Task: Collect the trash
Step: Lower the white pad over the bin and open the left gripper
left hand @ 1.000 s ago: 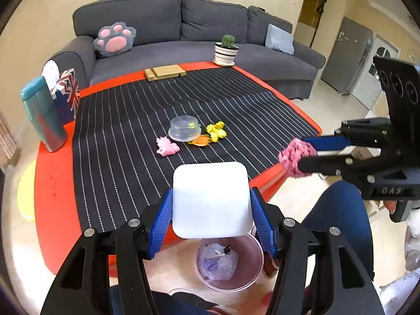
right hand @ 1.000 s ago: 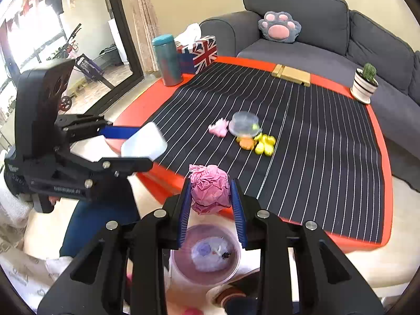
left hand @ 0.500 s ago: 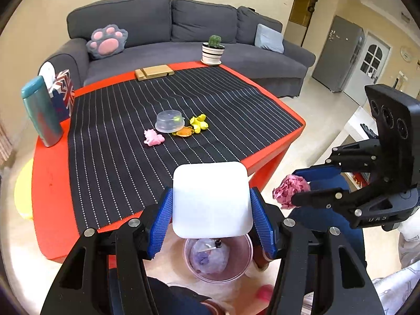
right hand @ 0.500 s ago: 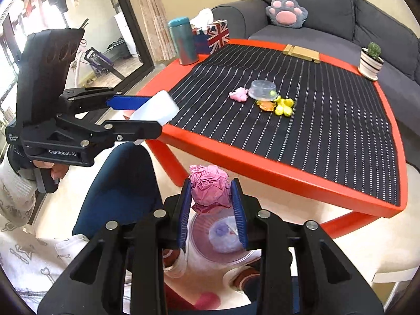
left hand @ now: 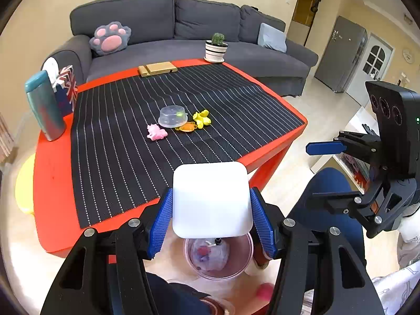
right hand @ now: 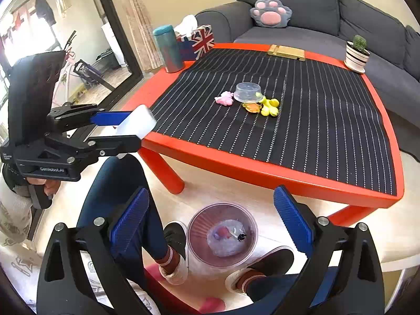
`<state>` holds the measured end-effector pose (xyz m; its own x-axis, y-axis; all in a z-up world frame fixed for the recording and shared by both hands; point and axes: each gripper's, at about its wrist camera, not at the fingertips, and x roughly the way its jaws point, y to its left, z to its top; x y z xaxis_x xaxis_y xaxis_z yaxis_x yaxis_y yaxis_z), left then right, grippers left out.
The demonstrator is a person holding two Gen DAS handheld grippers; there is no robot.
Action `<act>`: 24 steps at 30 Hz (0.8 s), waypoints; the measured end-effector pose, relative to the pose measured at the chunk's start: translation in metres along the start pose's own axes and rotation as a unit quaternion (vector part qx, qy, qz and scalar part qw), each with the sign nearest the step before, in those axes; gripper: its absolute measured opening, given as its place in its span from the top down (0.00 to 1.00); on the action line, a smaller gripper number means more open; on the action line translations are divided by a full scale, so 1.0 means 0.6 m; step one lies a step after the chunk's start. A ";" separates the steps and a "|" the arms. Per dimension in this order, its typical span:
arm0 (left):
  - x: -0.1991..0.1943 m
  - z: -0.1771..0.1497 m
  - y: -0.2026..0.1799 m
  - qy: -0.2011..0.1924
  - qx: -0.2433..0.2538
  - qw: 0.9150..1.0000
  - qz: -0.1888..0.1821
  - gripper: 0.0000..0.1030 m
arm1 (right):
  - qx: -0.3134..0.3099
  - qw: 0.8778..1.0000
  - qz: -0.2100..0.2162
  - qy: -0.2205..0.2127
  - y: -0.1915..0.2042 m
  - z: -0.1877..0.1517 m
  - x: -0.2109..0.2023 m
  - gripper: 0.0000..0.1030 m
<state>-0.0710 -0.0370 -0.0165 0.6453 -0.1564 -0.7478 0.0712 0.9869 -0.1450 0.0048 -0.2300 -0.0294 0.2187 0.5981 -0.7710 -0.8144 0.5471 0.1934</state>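
Note:
My left gripper (left hand: 211, 220) is shut on a white square container (left hand: 210, 199), which hangs above a clear pinkish trash bin (left hand: 220, 278) on the floor. From the right wrist, that gripper (right hand: 131, 131) and its white container (right hand: 136, 124) show at the left. My right gripper (right hand: 211, 218) hovers over the bin (right hand: 223, 204). Its jaws are opening wide and nothing is between them. A pinkish wad (right hand: 222, 232) lies among pale wrappers inside the bin. In the left wrist view the right gripper (left hand: 323, 176) stands spread at the right edge.
A red table (right hand: 262, 162) with a black striped cloth stands just behind the bin. On it are a clear bowl (right hand: 248, 92), small pink (right hand: 224, 97), orange and yellow toys, a teal bottle (right hand: 168, 48), a flag tissue box, wooden blocks and a cactus pot. A person's legs and feet flank the bin.
The right gripper's jaws have spread wide and the crumpled pink paper they held is gone from between them. The left gripper still holds the white container.

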 end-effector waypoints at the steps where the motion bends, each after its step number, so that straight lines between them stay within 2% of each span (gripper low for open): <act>1: -0.001 0.000 0.000 0.000 0.000 1.000 0.000 0.45 | 0.002 1.000 -0.001 0.000 -0.002 0.000 0.000 0.08; 11: -0.007 -0.003 -0.005 0.001 -0.002 1.000 0.004 0.45 | 0.011 1.000 -0.017 -0.007 -0.011 -0.008 -0.011 0.08; 24: 0.009 -0.009 -0.047 0.018 0.027 0.999 -0.020 0.45 | 0.025 0.999 -0.033 -0.025 -0.030 -0.020 -0.039 0.08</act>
<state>-0.0734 -0.0658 -0.0200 0.6130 -0.1971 -0.7651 0.1384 0.9802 -0.1416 0.0080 -0.2608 -0.0223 0.2983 0.5873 -0.7524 -0.7698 0.6141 0.1741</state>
